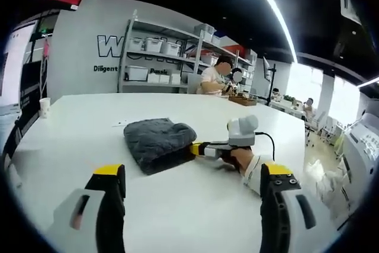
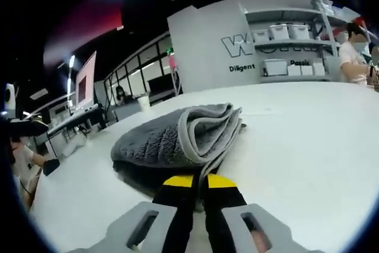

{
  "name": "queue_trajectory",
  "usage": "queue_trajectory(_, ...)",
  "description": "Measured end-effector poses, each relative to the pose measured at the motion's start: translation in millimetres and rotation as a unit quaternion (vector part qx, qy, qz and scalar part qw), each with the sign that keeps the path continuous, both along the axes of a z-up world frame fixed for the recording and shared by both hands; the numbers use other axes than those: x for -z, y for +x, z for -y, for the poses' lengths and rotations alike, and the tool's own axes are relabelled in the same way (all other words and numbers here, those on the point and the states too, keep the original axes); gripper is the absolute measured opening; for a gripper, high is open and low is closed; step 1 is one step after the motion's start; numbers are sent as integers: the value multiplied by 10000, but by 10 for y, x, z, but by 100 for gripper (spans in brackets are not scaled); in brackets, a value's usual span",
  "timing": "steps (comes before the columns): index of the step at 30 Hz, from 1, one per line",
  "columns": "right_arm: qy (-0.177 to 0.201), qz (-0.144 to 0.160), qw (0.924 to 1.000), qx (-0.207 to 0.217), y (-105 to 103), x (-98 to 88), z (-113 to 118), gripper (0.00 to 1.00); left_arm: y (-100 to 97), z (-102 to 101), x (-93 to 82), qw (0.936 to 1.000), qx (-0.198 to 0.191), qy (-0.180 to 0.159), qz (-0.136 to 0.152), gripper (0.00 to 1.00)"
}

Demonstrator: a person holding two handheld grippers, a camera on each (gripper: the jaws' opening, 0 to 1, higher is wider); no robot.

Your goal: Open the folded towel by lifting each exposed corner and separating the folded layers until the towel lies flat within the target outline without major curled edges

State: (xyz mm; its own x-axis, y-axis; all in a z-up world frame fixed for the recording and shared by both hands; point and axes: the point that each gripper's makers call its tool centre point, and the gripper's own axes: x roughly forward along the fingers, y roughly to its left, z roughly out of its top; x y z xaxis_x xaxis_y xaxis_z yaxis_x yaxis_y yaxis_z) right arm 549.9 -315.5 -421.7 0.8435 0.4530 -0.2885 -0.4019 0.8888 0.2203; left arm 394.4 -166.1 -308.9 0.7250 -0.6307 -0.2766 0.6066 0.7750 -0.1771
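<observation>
Towel folded on white table, mid-scene | right gripper jaws pinched nearly closed on towel's near edge, apparently to lift a layer | left gripper jaws wide apart, empty, hovering near, clear of towel

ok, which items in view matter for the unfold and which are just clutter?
Job: grey folded towel; right gripper, shut on the towel's edge; left gripper, open, hanging back; white table.

Clutter: paper cup; shelf rack with bins.
</observation>
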Motion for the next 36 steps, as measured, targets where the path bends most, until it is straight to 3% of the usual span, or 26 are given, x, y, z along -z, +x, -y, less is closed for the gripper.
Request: queue_trajectory(36, -32, -25, 9989, 467, 87, 5, 314, 0, -13, 2, 34, 10000, -25, 39, -45, 92)
